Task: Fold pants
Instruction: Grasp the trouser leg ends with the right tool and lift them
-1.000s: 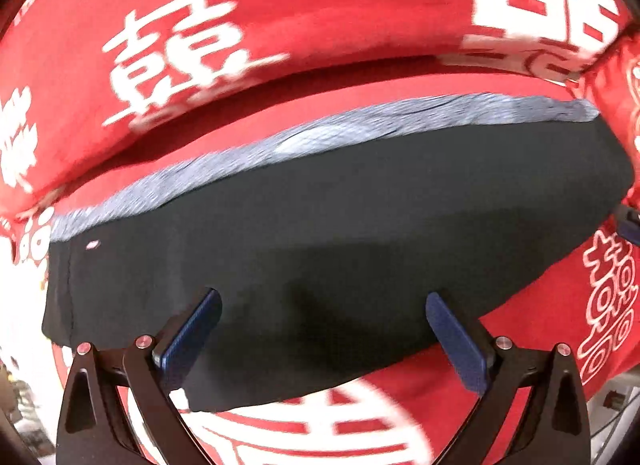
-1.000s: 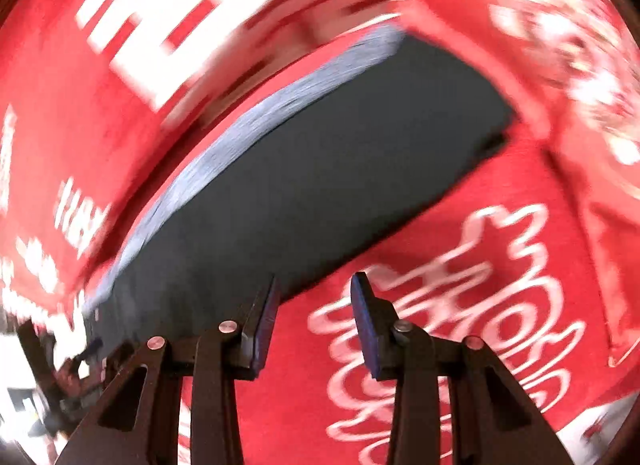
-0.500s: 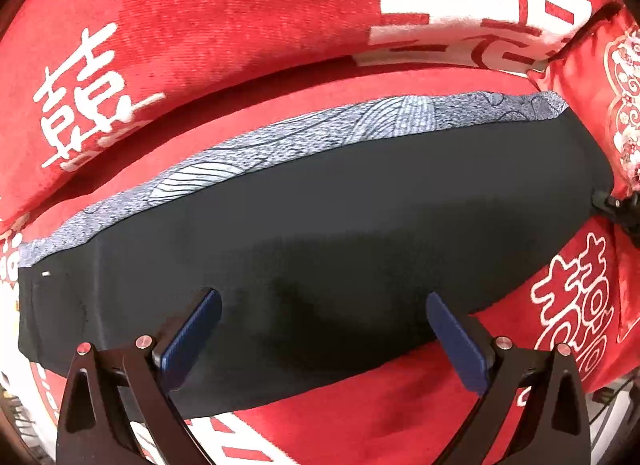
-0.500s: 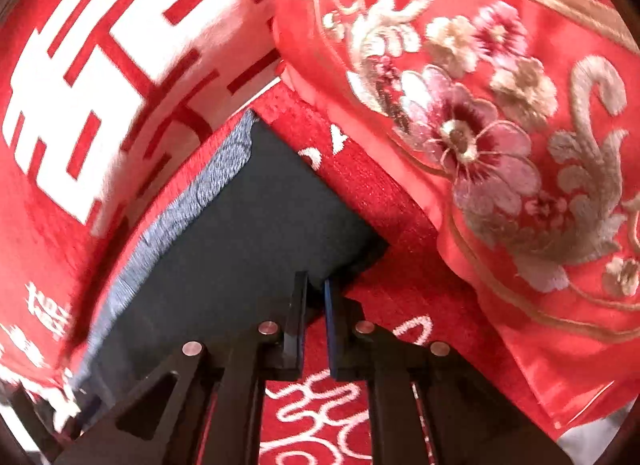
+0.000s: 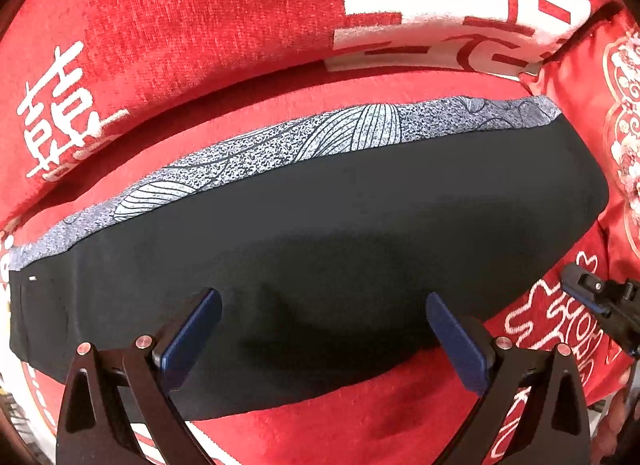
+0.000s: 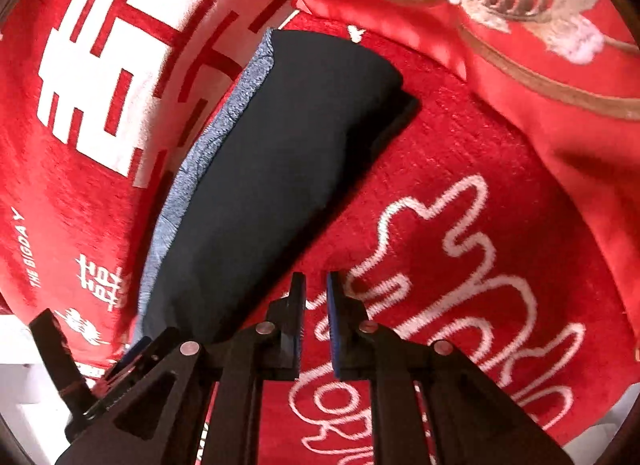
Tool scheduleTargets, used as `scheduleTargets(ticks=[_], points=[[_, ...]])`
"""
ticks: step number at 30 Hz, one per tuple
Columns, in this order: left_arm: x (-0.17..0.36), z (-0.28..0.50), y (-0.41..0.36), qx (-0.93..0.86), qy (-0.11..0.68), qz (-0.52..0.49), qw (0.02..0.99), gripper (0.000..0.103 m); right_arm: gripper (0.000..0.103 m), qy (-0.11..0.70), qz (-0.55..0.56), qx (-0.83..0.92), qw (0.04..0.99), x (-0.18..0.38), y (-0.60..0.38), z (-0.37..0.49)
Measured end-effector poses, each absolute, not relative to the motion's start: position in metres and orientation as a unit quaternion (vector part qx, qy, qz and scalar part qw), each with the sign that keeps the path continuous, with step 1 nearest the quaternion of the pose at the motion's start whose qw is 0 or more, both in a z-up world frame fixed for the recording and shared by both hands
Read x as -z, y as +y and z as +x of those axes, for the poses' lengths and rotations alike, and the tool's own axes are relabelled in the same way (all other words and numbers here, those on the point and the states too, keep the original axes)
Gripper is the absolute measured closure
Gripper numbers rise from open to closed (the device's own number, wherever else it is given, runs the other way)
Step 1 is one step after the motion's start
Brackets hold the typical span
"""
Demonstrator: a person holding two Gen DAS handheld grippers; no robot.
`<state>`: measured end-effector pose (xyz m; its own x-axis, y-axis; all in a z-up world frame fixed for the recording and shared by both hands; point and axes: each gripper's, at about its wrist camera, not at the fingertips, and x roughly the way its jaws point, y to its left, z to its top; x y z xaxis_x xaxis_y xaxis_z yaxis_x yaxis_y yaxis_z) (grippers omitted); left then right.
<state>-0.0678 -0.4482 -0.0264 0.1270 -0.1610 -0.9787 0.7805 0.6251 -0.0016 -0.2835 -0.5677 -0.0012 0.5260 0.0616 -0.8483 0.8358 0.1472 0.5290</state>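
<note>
Pants point(image 5: 328, 249) lie folded in a long dark band across your red cover point(image 5: 360, 421), and your left gripper point(image 5: 322, 339) hangs over the near edge with its jaws spread wide, holding nothing. Both blue pads point(image 5: 192, 335) sit above the black cloth, one toward the left end, one nearer the right, and a shadow falls on the fabric between them. Along the far edge runs a grey patterned strip point(image 5: 304, 141), drawn with fine leaf lines, just beside the red backrest point(image 5: 192, 33) with its white characters. Off to the right you can see your right gripper point(image 5: 600, 301) poking in over the white scrollwork on the cover, clear of the pants. From the right wrist view, your right gripper point(image 6: 316, 305) shows its jaws nearly together with a thin gap between them and nothing clamped; it sits over the bare cover point(image 6: 460, 169), just beside the pants' point(image 6: 280, 169) near edge. The right end of the pants lies close to an embroidered floral cushion point(image 6: 520, 25). Your left gripper point(image 6: 96, 365) shows low at the left in that view.
</note>
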Motion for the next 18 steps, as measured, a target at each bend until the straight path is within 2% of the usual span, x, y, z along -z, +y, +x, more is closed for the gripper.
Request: scheduleTargets(ticks=[1, 3, 4, 14, 18], points=[[0.028, -0.067, -0.450, 0.335, 0.571, 0.268, 0.700, 0.000, 0.073, 0.377, 0.584, 0.295, 0.656, 0.001, -0.568, -0.285], [0.032, -0.066, -0.453, 0.335, 0.575, 0.262, 0.699, 0.000, 0.062, 0.355, 0.587, 0.297, 0.664, 0.000, -0.571, -0.286], [0.037, -0.067, -0.455, 0.336, 0.575, 0.261, 0.699, 0.000, 0.060, 0.350, 0.587, 0.299, 0.666, 0.000, -0.573, -0.287], [0.055, -0.069, -0.451, 0.342, 0.569, 0.247, 0.706, 0.000, 0.060, 0.229, 0.623, 0.312, 0.680, 0.021, -0.596, -0.299], [0.054, -0.072, -0.451, 0.351, 0.560, 0.257, 0.705, 0.000, 0.060, 0.216, 0.620, 0.321, 0.682, 0.024, -0.608, -0.286]])
